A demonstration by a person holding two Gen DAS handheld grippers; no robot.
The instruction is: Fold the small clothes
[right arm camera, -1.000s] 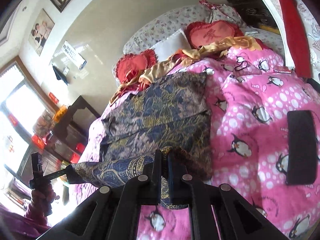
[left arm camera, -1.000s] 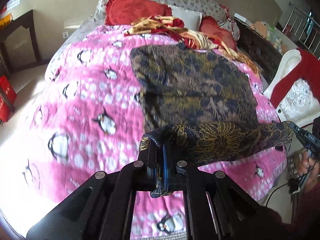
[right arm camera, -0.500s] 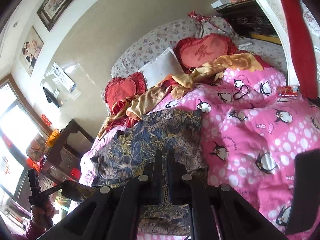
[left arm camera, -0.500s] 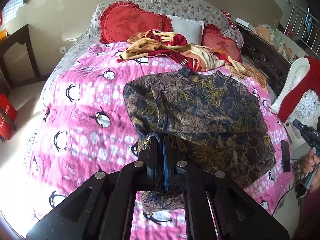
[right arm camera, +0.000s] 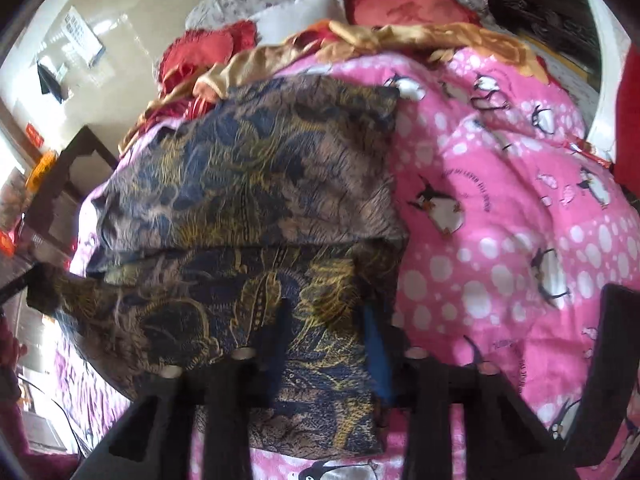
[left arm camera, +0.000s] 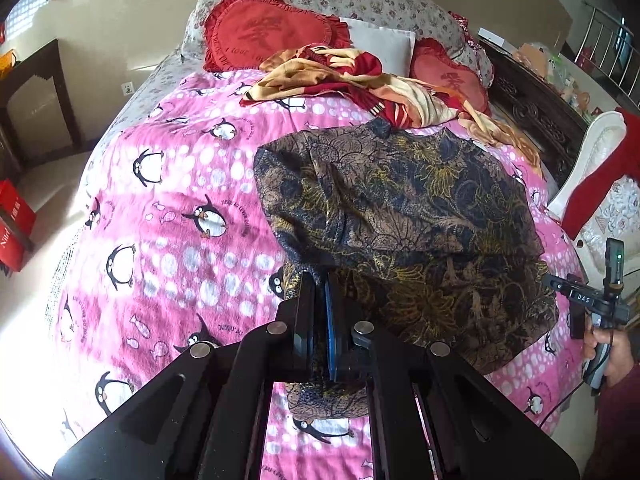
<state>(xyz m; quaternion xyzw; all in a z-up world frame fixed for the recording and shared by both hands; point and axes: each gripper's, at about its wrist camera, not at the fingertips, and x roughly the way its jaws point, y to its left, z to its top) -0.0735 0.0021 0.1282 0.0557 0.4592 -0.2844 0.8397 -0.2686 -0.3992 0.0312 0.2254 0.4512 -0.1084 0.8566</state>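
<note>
While lying on the blanket (left arm camera: 168, 216), shirt (left arm camera: 400, 216) being pinched by left gripper (left arm camera: 320, 300); right gripper (right arm camera: 324, 320) opening, cloth between.

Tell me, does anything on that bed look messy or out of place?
Yes. A red and cream cloth lies crumpled in a heap near the pillows, trailing across the pink penguin blanket. The dark patterned garment looks rumpled, only partly folded.

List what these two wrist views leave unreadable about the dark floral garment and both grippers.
- Dark blue-and-gold floral garment: its near hem, left wrist view, hidden behind the left gripper.
- Right gripper, jaws opening with cloth between: pad contact lost to motion blur, right wrist view.
- Garment type and sleeves: folded under.
- Pink penguin blanket lettering: too small.
</note>
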